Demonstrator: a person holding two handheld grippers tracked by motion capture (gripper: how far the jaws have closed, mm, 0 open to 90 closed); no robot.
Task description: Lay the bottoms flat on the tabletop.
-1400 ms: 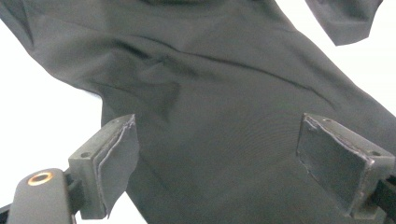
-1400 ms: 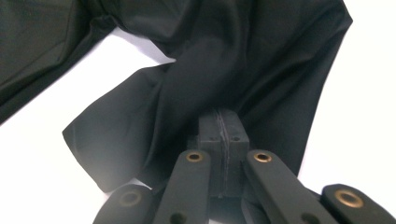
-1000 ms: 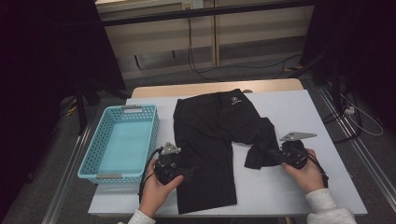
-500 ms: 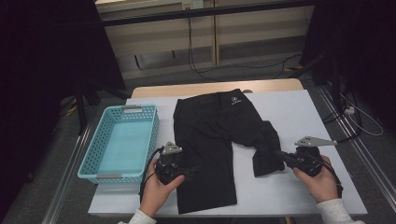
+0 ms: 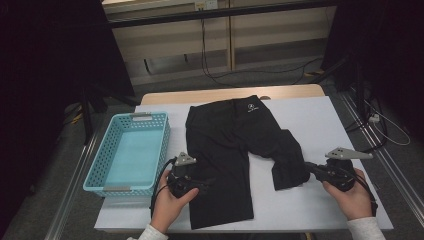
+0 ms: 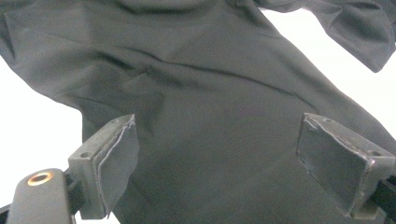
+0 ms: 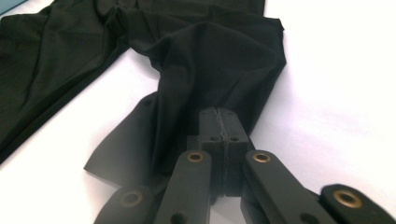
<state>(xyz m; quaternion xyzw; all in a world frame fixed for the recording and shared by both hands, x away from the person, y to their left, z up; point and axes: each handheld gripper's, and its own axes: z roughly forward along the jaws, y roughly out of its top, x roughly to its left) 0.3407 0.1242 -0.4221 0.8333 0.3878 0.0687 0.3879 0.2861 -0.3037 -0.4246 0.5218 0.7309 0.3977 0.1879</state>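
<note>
High view: a blue basket [image 5: 129, 152] stands at the left of the white tabletop [image 5: 325, 120]. Beside it, the left hand-held gripper [image 5: 202, 183] rests on the near left leg of the black shorts [image 5: 230, 150], jaws wide with cloth lying between them, not clamped. The shorts lie mid-tabletop, waistband far. The fabric appears soft, light and limp; grip at hems or the waistband. A small white logo [image 5: 248, 106] is unreadable. The right hand-held gripper [image 7: 223, 135] is closed on the right leg's hem.
</note>
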